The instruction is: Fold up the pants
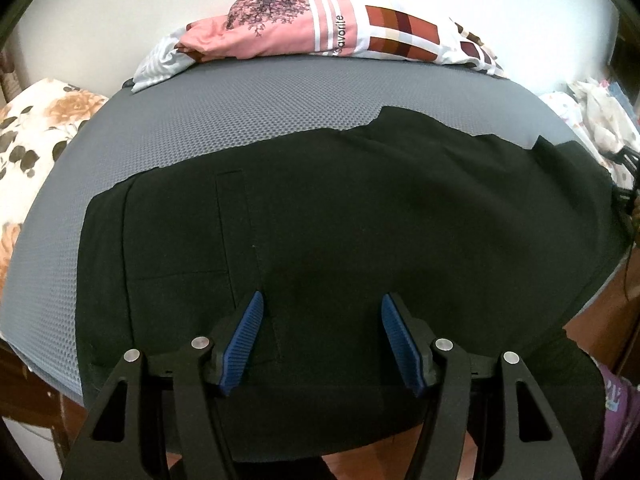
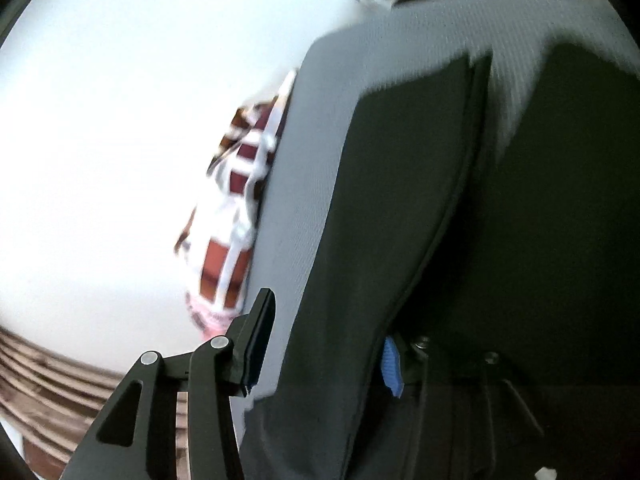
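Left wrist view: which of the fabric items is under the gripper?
The black pants, spread flat on the grey mat; the pink patterned cloth is bunched at the far edge.

Right wrist view smeared by motion blur. Right gripper (image 2: 324,344) half hidden: one finger behind a fold of the black pants (image 2: 400,208). Pants cut off at the near edge in the left wrist view.
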`<state>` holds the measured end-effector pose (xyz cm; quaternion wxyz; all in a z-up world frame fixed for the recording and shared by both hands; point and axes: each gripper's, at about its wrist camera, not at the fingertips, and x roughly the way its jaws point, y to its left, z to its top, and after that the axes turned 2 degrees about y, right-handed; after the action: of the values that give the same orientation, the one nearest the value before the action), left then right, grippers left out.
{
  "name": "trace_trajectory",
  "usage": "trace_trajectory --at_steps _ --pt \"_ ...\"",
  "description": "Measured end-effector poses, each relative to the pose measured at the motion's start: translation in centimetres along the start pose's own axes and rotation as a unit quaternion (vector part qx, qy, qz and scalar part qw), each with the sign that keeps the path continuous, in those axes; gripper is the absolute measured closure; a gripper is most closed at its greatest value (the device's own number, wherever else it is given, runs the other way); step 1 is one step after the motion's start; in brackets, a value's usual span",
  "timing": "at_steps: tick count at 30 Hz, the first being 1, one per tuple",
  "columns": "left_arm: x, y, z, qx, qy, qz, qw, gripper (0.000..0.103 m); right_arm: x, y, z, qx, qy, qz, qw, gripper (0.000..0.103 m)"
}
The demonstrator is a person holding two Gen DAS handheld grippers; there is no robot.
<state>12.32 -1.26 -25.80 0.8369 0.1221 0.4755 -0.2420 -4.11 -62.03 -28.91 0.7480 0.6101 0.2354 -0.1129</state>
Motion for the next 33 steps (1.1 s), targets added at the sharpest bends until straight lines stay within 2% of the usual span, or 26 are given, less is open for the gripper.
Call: trace_trajectory --at_steps 1,2,4,6,9,13,16,18,23,31,33 --pt "0.0 0.0 0.0 0.001 0.0 0.0 1.0 0.039 0.1 0.1 0.7 -0.005 0.003 -0.011 1.0 0.082" --pt "0.0 0.0 0.0 0.001 0.001 0.0 1.0 0.039 0.3 0.0 1.5 -0.011 0.005 -0.033 0.999 0.091" --pt "0.0 0.0 0.1 0.0 0.002 0.0 1.0 0.038 -0.1 0.2 2.3 -0.023 0.0 -0.056 0.998 0.097" --pt "0.0 -0.2 0.1 0.001 0.002 0.0 1.0 0.037 -1.2 1.4 2.3 -0.053 -0.01 -0.069 0.996 0.098" --pt "0.2 -0.4 0.2 0.003 0.0 0.002 1.0 0.035 -3.8 2.6 1.7 -0.083 -0.032 -0.065 0.994 0.098" --pt "0.3 -0.4 0.3 0.006 0.0 0.0 1.0 0.034 -8.3 1.4 0.1 -0.069 -0.049 -0.048 0.995 0.098" --pt "0.3 -0.3 0.2 0.01 -0.003 -0.002 0.9999 0.033 -10.4 -1.1 -1.1 -0.06 -0.042 -0.066 0.995 0.098" --pt "0.3 -0.3 0.2 0.014 -0.004 -0.002 0.9999 0.032 -11.0 -3.0 -1.6 -0.043 -0.035 -0.076 0.996 0.098" --pt "0.4 -0.4 0.2 0.022 -0.005 -0.001 0.9997 0.03 -11.6 -5.7 -2.2 -0.005 -0.04 -0.066 0.997 0.098" --pt "0.4 -0.1 0.0 0.027 -0.012 -0.006 0.9995 0.028 -12.9 -5.5 -2.6 -0.011 -0.049 -0.07 0.996 0.098" --pt "0.5 -0.2 -0.1 0.029 -0.014 -0.007 0.9995 0.028 -13.2 -6.7 -2.4 0.008 -0.044 -0.068 0.997 0.098"
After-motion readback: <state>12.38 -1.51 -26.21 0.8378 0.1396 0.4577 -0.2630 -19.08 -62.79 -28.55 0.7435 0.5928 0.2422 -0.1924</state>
